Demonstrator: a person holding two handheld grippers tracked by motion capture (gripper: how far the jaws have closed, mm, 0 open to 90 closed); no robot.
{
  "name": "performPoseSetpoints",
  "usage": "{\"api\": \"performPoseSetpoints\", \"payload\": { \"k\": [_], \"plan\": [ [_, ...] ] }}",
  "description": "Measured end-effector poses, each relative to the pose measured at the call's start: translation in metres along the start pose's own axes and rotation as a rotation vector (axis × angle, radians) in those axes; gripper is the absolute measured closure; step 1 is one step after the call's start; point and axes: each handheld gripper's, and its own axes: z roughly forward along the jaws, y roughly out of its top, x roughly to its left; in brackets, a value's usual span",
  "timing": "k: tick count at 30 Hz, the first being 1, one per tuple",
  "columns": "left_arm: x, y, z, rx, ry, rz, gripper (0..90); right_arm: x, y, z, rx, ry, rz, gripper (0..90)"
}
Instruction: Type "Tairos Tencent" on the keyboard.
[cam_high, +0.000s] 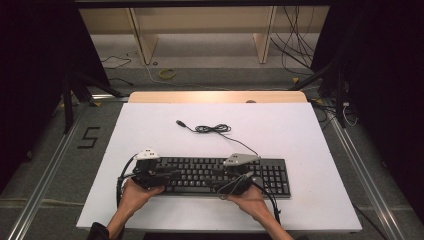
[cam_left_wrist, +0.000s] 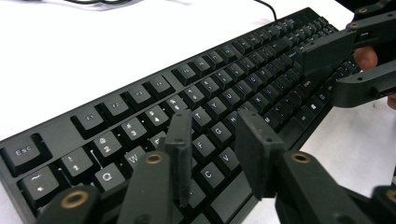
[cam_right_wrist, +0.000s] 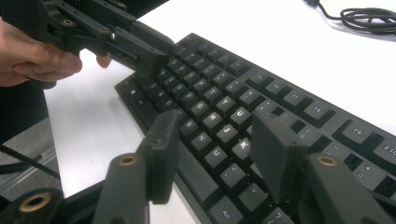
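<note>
A black keyboard (cam_high: 210, 175) lies on the white table top (cam_high: 280, 125) near its front edge. Its cable (cam_high: 212, 129) runs back to a small coil, and the plug (cam_high: 180, 122) lies loose. My left gripper (cam_high: 172, 175) is over the keyboard's left part and points right. In the left gripper view its jaws (cam_left_wrist: 212, 123) stand apart, low over the letter keys (cam_left_wrist: 140, 93), with nothing between them. My right gripper (cam_high: 220, 176) faces it from the keyboard's middle. Its jaws (cam_right_wrist: 215, 123) stand open over the keys (cam_right_wrist: 210, 79). Whether any jaw touches a key, I cannot tell.
A wooden strip (cam_high: 215, 96) edges the table's far side. Beyond it are floor cables (cam_high: 165, 73) and wooden shelf legs (cam_high: 145, 45). Metal rails (cam_high: 55, 165) run along both sides of the table. Bare white surface lies behind and to the right of the keyboard.
</note>
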Motion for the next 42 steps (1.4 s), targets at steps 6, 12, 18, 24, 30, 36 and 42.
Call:
{"api": "performPoseSetpoints", "payload": {
  "k": [6, 12, 18, 24, 30, 36, 42],
  "plan": [
    [0.0, 0.001, 0.002, 0.003, 0.011, 0.011, 74.9, -0.001, -0.001, -0.004, -0.009, 0.002, -0.003, 47.2],
    [-0.001, 0.003, 0.005, 0.008, 0.016, 0.019, 82.2, -0.001, -0.003, -0.007, -0.013, -0.002, -0.001, 43.4],
    [-0.002, 0.007, 0.009, 0.013, 0.027, 0.04, 87.9, -0.001, -0.005, -0.01, -0.021, -0.004, -0.002, 42.0],
    [-0.001, 0.009, 0.013, 0.015, 0.034, 0.045, 89.1, -0.001, -0.006, -0.014, -0.03, -0.007, -0.007, 40.9],
    [-0.001, 0.011, 0.018, 0.021, 0.037, 0.048, 89.1, -0.002, -0.007, -0.017, -0.036, -0.012, -0.007, 39.7],
    [-0.002, 0.013, 0.026, 0.041, 0.035, 0.057, 89.1, -0.002, -0.009, -0.018, -0.033, -0.015, -0.006, 37.4],
    [-0.002, 0.014, 0.034, 0.056, 0.033, 0.054, 89.1, -0.001, -0.01, -0.019, -0.032, -0.017, -0.006, 36.0]
  ]
}}
